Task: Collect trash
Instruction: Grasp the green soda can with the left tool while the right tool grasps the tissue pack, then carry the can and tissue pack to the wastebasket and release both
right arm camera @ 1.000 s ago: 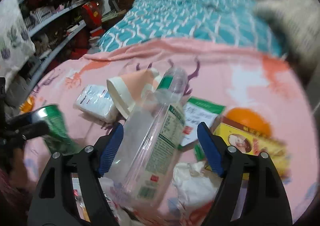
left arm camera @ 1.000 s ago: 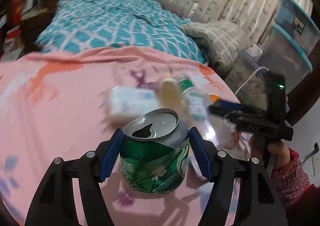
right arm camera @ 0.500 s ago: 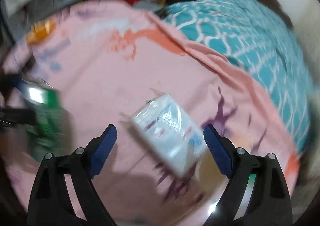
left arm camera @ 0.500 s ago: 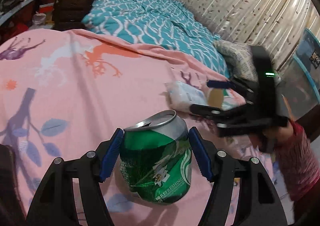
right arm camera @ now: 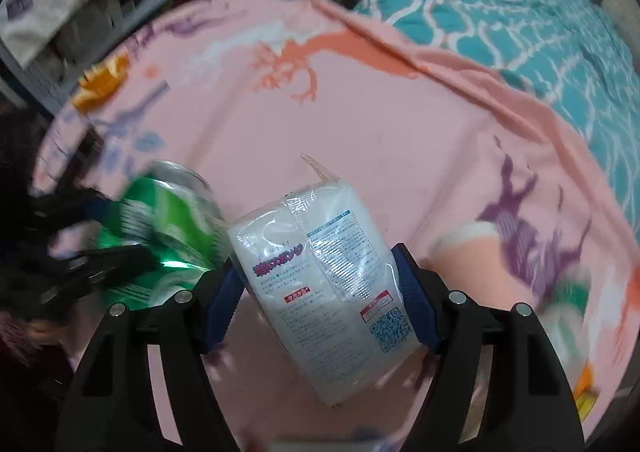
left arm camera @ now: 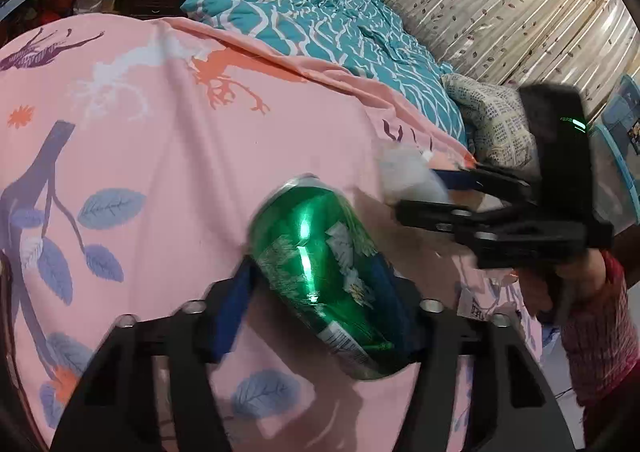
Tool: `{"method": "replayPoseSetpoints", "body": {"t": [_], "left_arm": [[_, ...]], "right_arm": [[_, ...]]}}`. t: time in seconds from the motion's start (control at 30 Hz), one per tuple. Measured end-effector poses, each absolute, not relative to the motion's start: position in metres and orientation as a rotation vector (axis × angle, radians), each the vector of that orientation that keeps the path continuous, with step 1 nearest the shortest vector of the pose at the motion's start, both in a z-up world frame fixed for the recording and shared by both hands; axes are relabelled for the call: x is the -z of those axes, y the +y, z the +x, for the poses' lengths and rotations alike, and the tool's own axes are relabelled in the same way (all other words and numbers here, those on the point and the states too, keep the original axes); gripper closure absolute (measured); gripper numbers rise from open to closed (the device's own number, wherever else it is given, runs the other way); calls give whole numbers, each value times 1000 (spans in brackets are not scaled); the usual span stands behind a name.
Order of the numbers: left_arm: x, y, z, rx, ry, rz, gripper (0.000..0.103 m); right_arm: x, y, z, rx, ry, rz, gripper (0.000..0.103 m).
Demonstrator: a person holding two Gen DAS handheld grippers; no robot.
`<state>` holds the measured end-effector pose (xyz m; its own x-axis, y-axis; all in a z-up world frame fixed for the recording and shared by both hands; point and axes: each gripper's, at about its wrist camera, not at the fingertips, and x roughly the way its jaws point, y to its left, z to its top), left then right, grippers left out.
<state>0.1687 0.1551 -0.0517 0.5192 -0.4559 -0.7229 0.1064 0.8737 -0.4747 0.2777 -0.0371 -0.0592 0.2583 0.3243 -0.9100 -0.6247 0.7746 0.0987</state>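
left gripper [left arm camera: 316, 304] clamps dented green aluminium can [left arm camera: 320, 272], glossy, tilted top-away, held above pink sheet [left arm camera: 180, 155] printed with leaves and branches. right gripper [right arm camera: 320, 308] pinches white packet [right arm camera: 332, 284], soft crinkly clear plastic wrap with printed label, blocky shape, tilted, also lifted off sheet. can and packet just beside each other. teal quilt [left arm camera: 320, 15] with white wavy pattern behind; motion blur at frame edges.
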Motion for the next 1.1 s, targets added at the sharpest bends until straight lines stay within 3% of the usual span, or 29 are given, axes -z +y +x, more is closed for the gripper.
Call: {"method": "replayPoseSetpoints", "body": {"t": [0.23, 0.5, 0.77, 1.1], "left_arm": [[33, 154, 154, 416, 939, -440, 57], [-19, 96, 139, 585, 866, -387, 57], [-54, -54, 131, 835, 884, -164, 57], [-43, -278, 131, 1063, 957, 104, 57]], "right_arm": [[11, -114, 207, -655, 954, 72, 31], [0, -220, 121, -447, 714, 317, 30], [30, -335, 55, -207, 638, 513, 30], [51, -480, -9, 45, 497, 704, 30]]}}
